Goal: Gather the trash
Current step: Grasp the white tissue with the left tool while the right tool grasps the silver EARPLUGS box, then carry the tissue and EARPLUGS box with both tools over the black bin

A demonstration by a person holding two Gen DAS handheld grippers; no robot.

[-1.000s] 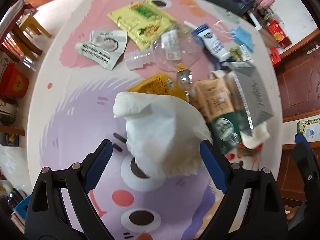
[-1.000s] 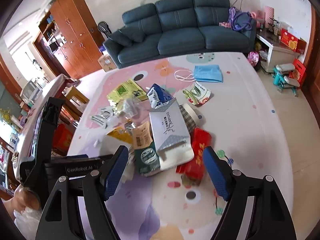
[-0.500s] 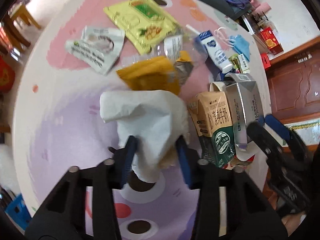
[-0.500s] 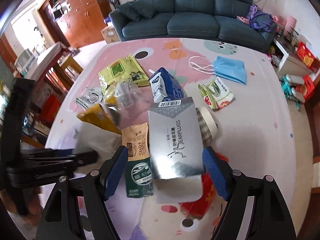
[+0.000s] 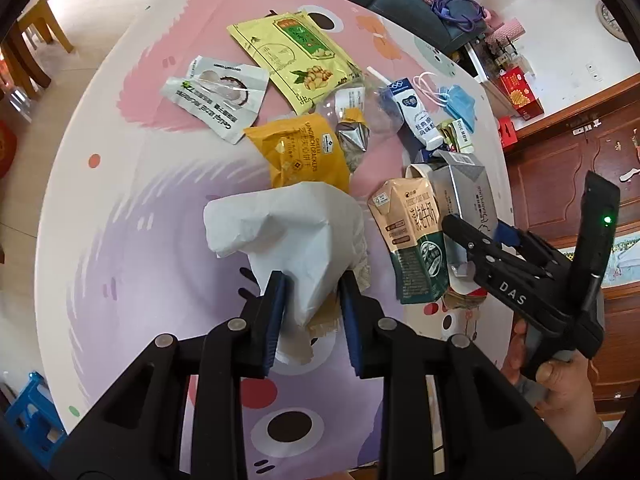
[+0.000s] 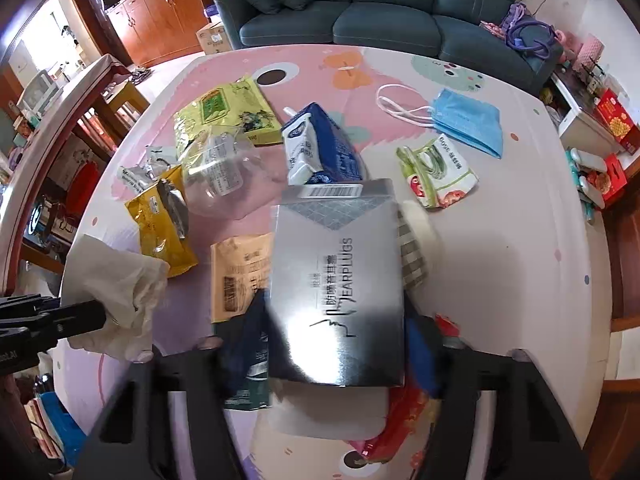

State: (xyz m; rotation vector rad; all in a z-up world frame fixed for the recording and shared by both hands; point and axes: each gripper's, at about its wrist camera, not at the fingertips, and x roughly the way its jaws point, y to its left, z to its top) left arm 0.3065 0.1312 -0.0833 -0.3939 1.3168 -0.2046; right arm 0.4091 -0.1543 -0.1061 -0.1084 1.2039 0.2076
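Observation:
My left gripper (image 5: 312, 296) is shut on a crumpled white tissue (image 5: 288, 232), which sits just above the cartoon-print table (image 5: 120, 240). The tissue (image 6: 120, 280) also shows at the left of the right wrist view. My right gripper (image 6: 334, 340) has its blue fingers pressed against the two sides of a silver earplugs box (image 6: 336, 280). That box lies on top of a brown-and-green milk carton (image 6: 240, 276) and a red packet (image 6: 408, 408). In the left wrist view the right gripper (image 5: 480, 236) and the hand (image 5: 560, 372) holding it are at the right.
Loose trash lies on the table: a yellow cracker packet (image 5: 300, 156), a yellow-green bag (image 5: 292, 52), a white pouch (image 5: 216, 96), a clear plastic bottle (image 6: 224, 176), a blue-and-white carton (image 6: 320, 152), a blue mask (image 6: 468, 120) and a green wrapper (image 6: 440, 176). A sofa (image 6: 360, 20) stands beyond.
My left gripper closed on the tissue and lifted it slightly. My right gripper moved forward over the pile and narrowed from wide open onto the silver box.

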